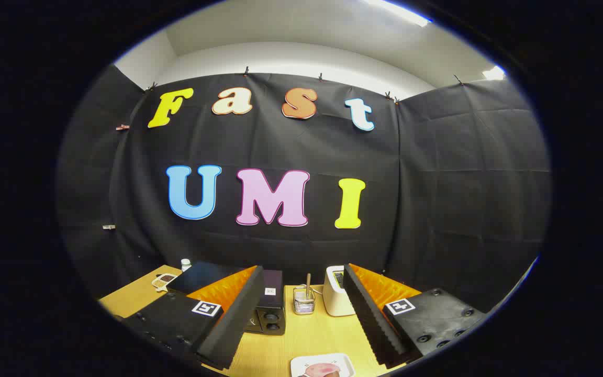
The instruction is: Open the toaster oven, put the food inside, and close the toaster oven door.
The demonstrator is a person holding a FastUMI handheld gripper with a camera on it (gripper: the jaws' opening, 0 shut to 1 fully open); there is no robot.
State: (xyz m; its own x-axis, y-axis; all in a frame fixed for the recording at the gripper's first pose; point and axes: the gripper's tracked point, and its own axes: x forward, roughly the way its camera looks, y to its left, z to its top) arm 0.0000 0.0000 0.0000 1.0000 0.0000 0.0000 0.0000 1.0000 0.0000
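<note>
Tongs (pixel 301 319) wide open, empty. Toaster oven (pixel 267 309) ahead, behind one finger; door untouched. Risk: clipping the plate of food (pixel 322 365) between the fingers.

Evenly lit booth seen through a strong fisheye.

Light is cast from ceiling strip lamps (pixel 398 11) overhead, blown out to white, and the pale upper wall (pixel 301 57) is brightened by them. The wooden table (pixel 306 335) is lit softly, with only faint shadows. Straight lines are bent toward the rim, where a thin blue fringe is seen. Focus is held sharp throughout.
</note>
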